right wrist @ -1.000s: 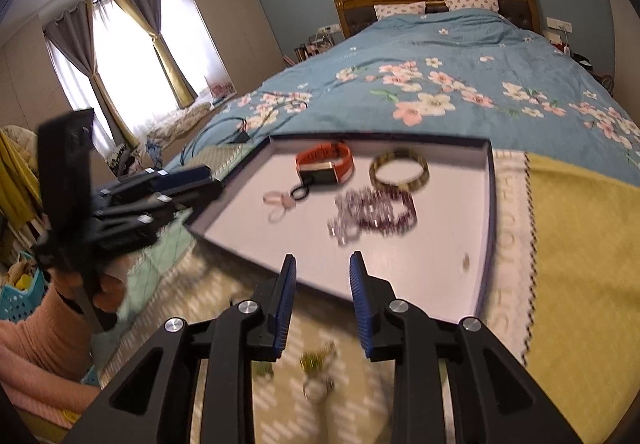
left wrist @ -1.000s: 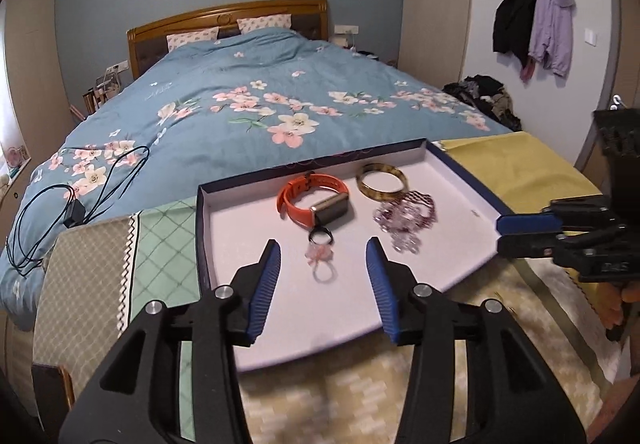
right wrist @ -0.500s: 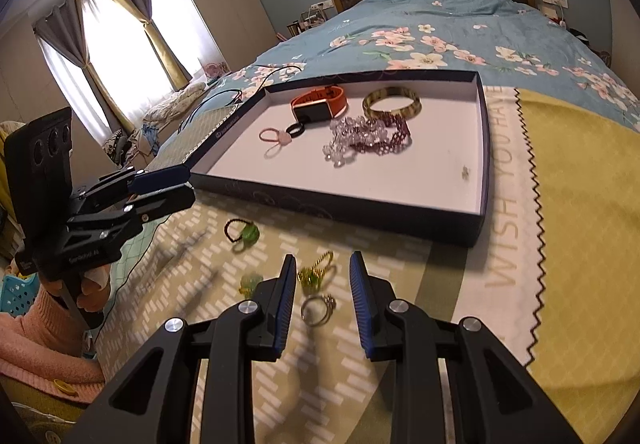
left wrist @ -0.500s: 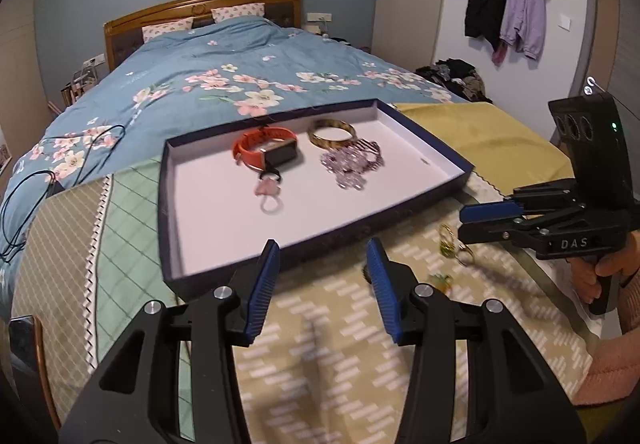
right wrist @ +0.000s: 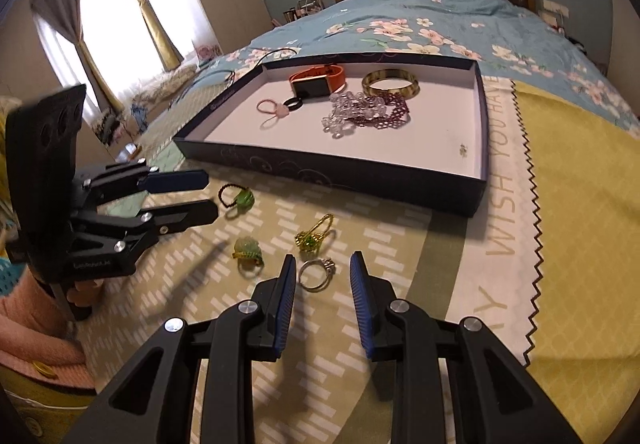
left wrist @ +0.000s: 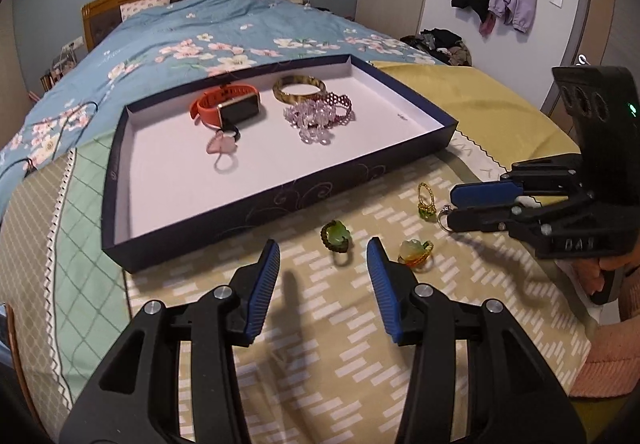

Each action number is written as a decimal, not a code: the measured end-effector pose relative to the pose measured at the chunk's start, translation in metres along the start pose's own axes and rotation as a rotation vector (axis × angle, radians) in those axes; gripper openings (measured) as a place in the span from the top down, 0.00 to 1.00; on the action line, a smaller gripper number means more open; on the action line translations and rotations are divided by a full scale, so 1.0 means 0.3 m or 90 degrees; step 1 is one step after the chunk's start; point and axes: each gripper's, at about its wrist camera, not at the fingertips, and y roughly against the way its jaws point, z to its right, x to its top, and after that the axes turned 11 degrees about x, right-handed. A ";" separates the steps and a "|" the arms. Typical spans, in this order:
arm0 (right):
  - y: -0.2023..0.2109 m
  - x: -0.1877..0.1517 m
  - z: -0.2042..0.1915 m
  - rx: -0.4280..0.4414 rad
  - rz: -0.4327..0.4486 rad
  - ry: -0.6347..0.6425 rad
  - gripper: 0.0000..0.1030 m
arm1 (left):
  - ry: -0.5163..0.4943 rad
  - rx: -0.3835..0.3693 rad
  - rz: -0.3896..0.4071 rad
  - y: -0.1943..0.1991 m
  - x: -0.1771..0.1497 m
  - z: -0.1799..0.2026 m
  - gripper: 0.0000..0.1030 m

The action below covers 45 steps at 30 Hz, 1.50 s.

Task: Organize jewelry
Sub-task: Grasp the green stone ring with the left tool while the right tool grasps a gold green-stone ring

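Tray [left wrist: 280, 200] holds watch, bangle, bracelets. Four rings [right wrist: 316, 274] left on the cloth, near its front wall. Both grippers [left wrist: 323, 260] [right wrist: 323, 270] part-open, empty; a speck in the tray, probably an earring.

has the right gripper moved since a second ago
Yes. In the right wrist view the right gripper has pulled back off the tray and dropped toward the cloth, now framing the silver ring.
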 end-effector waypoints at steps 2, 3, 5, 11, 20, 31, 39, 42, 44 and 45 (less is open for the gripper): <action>-0.011 -0.002 -0.027 -0.024 -0.009 0.025 0.73 | 0.004 -0.001 -0.003 -0.007 0.004 -0.006 0.56; -0.016 -0.002 -0.037 -0.030 -0.014 0.035 0.70 | 0.007 -0.004 -0.003 -0.010 0.005 -0.008 0.57; -0.023 -0.003 -0.055 -0.050 -0.019 0.053 0.69 | 0.009 -0.004 -0.003 -0.012 0.008 -0.010 0.57; -0.031 -0.005 -0.074 -0.088 -0.028 0.080 0.75 | 0.010 -0.008 -0.007 -0.020 0.011 -0.013 0.57; -0.018 -0.003 -0.058 -0.077 -0.018 0.067 0.91 | 0.014 -0.027 -0.030 -0.049 0.016 -0.006 0.64; 0.013 -0.004 -0.020 -0.049 0.003 0.028 0.99 | 0.032 -0.034 -0.042 -0.090 0.041 -0.004 0.72; 0.010 0.002 -0.014 -0.035 0.002 0.017 0.92 | 0.034 -0.034 -0.043 -0.089 0.037 -0.006 0.78; -0.008 0.006 -0.020 -0.043 -0.007 0.025 0.85 | 0.033 -0.031 -0.042 -0.091 0.040 -0.003 0.78; -0.018 0.009 -0.025 -0.046 -0.013 0.032 0.84 | 0.035 -0.032 -0.043 -0.091 0.040 -0.005 0.78; -0.021 0.010 -0.030 -0.050 -0.015 0.039 0.86 | 0.035 -0.033 -0.043 -0.092 0.040 -0.005 0.78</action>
